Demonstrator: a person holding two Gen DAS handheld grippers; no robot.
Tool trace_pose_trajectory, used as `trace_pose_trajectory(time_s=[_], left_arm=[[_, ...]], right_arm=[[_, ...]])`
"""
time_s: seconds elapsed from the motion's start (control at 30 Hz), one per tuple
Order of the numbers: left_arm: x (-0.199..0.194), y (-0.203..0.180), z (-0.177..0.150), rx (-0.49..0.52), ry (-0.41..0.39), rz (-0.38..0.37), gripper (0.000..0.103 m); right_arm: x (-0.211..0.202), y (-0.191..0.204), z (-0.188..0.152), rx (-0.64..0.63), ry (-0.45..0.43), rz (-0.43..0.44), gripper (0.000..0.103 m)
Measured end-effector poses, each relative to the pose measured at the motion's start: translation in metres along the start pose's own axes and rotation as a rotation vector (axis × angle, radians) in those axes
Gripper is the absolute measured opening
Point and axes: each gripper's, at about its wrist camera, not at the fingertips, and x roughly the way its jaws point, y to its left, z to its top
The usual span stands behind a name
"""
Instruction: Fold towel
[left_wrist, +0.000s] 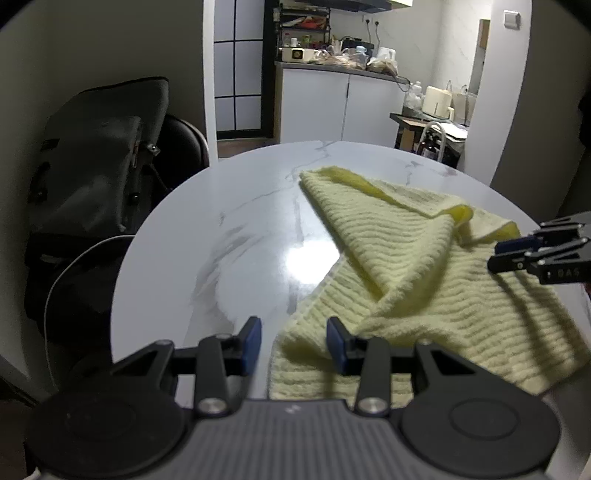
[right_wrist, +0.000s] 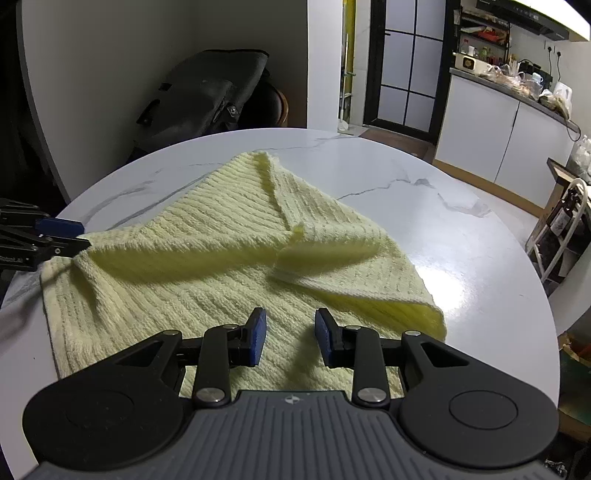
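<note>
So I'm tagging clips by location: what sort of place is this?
Most likely a home dining corner beside a kitchen: a round marble-look table holding a yellow towel, and a cluttered kitchen counter over white cabinets behind.

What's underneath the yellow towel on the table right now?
The yellow towel lies crumpled directly on the white marble table, whose bare top shows all around it. Its folded-over flaps cover its own lower layers; whether anything small lies beneath cannot be seen.
</note>
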Motion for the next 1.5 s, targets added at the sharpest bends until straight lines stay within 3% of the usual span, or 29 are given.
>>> trace_pose_trajectory(time_s=[0.47,0.8,1.23,1.5], left_arm=[[-0.02,-0.007,-0.011,0.0,0.033,0.036,0.044],[-0.02,-0.006,-0.012,-0.031,0.037,0.052,0.043],[0.0,-0.008,0.008,-0.004,0.007,0.014,0.043],[0.005,-0.01,0.003,0.021,0.022,0.01,0.042]], right_arm=[[-0.014,0.0,0.0,-0.033,-0.018,-0.04,0.033],[0.013,0.022,0.048,-0.139,-0.084,0.06,0.033],[0.058,0.048,0.089,-0.21,-0.057,0.15,0.033],[0.083,0.063,0.086,-0.246,0.011,0.183,0.033]])
